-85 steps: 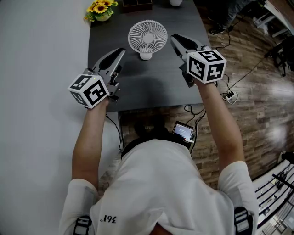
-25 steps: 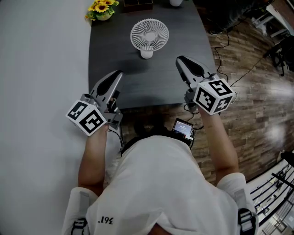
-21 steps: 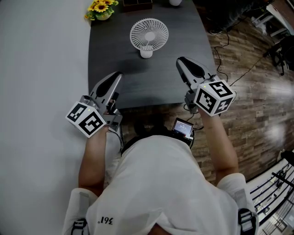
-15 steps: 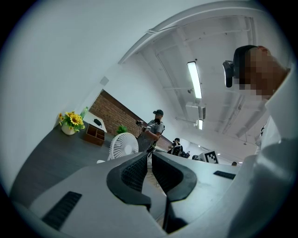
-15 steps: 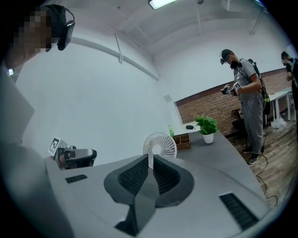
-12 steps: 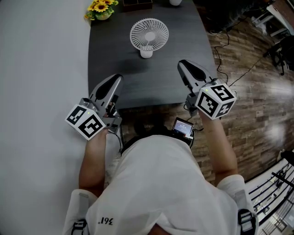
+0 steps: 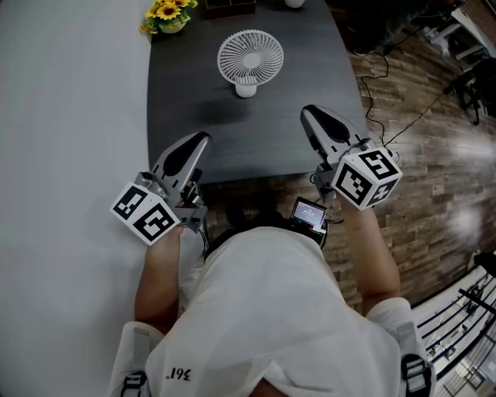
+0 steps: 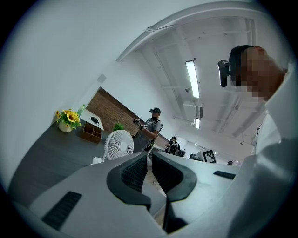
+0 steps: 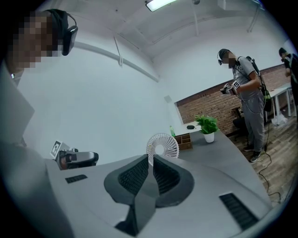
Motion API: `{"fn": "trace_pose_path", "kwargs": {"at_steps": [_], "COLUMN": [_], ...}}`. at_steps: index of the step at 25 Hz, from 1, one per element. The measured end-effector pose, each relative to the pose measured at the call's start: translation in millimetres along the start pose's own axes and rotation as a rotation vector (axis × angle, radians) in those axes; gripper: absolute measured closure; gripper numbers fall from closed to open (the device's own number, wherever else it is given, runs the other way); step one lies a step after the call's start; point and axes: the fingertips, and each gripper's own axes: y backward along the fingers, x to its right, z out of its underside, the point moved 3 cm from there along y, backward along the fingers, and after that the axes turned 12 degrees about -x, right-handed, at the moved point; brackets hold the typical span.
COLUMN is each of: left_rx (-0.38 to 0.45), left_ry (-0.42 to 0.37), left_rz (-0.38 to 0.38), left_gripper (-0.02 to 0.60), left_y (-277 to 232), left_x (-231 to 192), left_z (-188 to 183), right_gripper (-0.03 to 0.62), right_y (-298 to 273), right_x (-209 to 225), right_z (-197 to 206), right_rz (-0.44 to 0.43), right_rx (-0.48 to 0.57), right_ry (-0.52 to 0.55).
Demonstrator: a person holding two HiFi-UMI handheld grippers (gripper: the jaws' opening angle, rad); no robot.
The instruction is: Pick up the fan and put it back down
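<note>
The fan (image 7: 249, 58) stands at twelve o'clock on the counter (image 7: 232, 132), ungripped. My left gripper (image 7: 201, 138) and right gripper (image 7: 309, 113) hold nothing, jaws pressed together. The task is either finished or unstarted.

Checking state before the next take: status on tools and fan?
Both shut, empty: left tool, right tool, at near edge of table. Upright fan farther back, clear of both. Nothing in the way.

fan (image 7: 249, 56) on table (image 7: 194, 108), box (image 7: 232, 8) apparently behind
</note>
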Motion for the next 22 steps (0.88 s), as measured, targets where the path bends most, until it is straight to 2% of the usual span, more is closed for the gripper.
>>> {"fn": "trace_pose_path", "kwargs": {"at_steps": [16,22], "left_rx": [-0.008,-0.014], "left_ry": [0.007,0.01], "left_rz": [0.006,0.008], "left_gripper": [0.538,0.538], "left_y": [9,11], "left_x": [6,26], "left_z": [8,18], "right_gripper": [0.552,0.553], "right_y": [19,41], "right_x": [3,-2], "right_z": [21,28], "right_rz": [0.028,0.026], "right_rx": [-0.007,-0.002], "right_ry": [-0.038,-0.038]}}
